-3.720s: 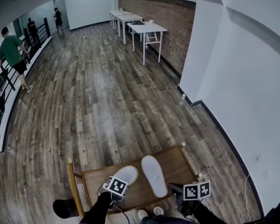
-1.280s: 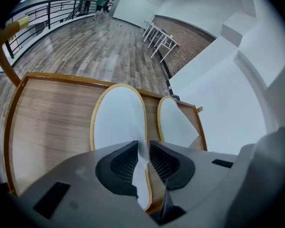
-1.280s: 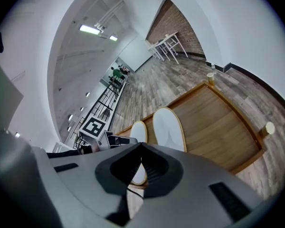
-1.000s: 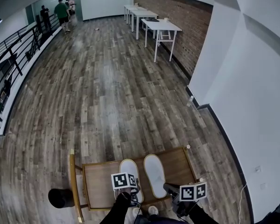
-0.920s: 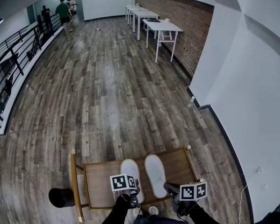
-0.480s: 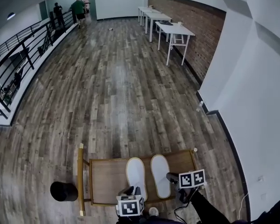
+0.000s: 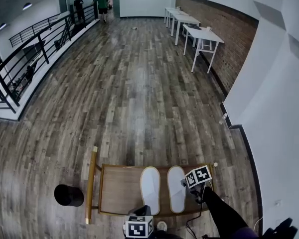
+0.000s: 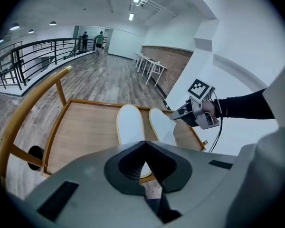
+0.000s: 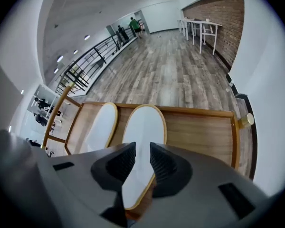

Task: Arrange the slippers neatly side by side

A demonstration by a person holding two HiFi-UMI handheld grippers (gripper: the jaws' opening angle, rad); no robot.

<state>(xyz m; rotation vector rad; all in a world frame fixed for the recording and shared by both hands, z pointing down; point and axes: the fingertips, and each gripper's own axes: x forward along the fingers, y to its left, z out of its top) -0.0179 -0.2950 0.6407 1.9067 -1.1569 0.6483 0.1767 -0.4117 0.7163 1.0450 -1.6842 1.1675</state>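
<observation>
Basically left slipper [image 7: 150,189] and right slipper [image 7: 176,188] lie side by side bottom-centre on the desk [image 7: 118,193], probably light and floppy, best pinched at the heel rim; left tool [image 8: 144,164] is closed empty, right tool [image 9: 142,163], jaws just opening, straddles the right slipper's heel.

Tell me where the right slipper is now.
In the head view the right slipper lies flat on the wooden seat, right of centre. It is close beside the left slipper and parallel to it.
</observation>
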